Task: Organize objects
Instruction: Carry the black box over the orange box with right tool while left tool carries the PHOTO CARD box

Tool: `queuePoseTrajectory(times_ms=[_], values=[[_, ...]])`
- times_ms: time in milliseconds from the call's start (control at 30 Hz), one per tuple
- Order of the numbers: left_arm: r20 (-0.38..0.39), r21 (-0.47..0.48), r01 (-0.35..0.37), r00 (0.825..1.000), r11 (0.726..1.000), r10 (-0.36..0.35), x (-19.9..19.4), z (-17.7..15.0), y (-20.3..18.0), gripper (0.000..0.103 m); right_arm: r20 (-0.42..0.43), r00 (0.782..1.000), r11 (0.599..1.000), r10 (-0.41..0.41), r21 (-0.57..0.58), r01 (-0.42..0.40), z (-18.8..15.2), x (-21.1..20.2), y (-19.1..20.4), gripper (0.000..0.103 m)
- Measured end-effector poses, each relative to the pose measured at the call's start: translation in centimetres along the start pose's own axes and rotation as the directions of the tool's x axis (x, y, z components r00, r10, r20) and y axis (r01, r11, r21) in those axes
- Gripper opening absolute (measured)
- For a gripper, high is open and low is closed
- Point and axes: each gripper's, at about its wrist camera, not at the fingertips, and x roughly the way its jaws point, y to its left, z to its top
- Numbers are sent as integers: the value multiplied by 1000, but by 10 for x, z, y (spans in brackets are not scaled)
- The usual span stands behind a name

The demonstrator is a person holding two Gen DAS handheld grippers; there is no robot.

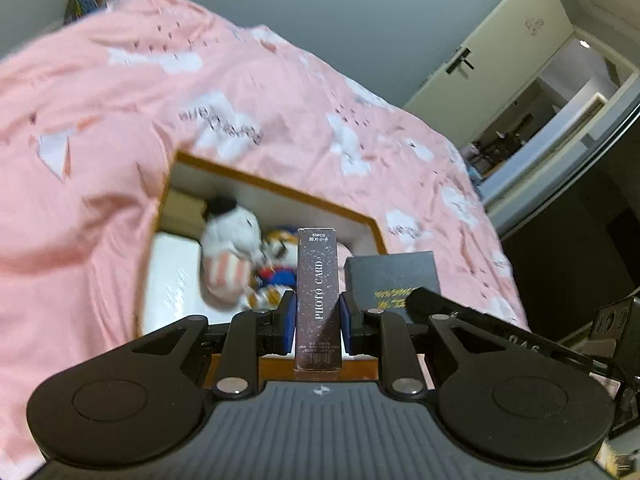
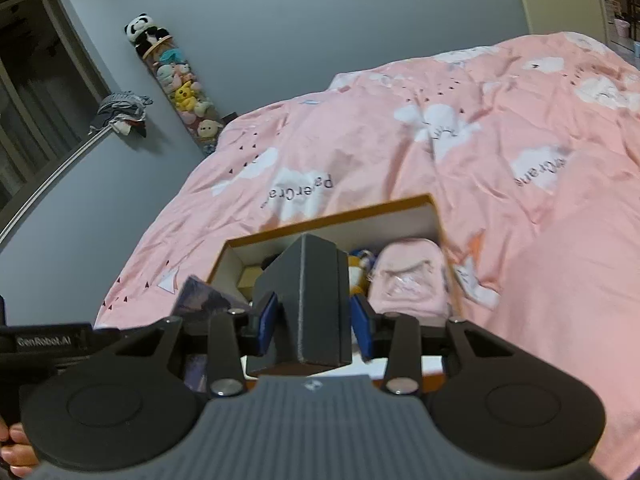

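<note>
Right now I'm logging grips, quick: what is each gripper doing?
Left gripper: shut on the tall, dark, speckled "PHOTO CARD" box.
Right gripper: shut on the dark grey rectangular cardboard box.

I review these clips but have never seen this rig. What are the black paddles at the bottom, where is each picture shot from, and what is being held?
A person carries a hand-held two-finger gripper in each hand; each picture comes from a fisheye camera on one gripper, looking along its fingers. The left gripper clamps a slim box marked PHOTO CARD. The right gripper clamps a dark grey box. Ahead, on a pink bedspread, sits an open cardboard box holding plush toys and a small pink backpack.
</note>
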Motion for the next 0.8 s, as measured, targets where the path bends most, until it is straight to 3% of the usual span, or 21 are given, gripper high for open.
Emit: queuePoseTrajectory(times_ms=[233,533,800], values=[[4,26,-87,996,996,87,16,12,8,25,-91,996,1000,-4,3,4,-3,53,9,42],[-43,10,-144,989,990,144,41,12,33,25,-211,977,1000,-16,4,17,-16,99,13,42],[-28,28,-171,985,985,172,46,17,40,25,-349,936,996,30,91,2,-30,141,9,42]])
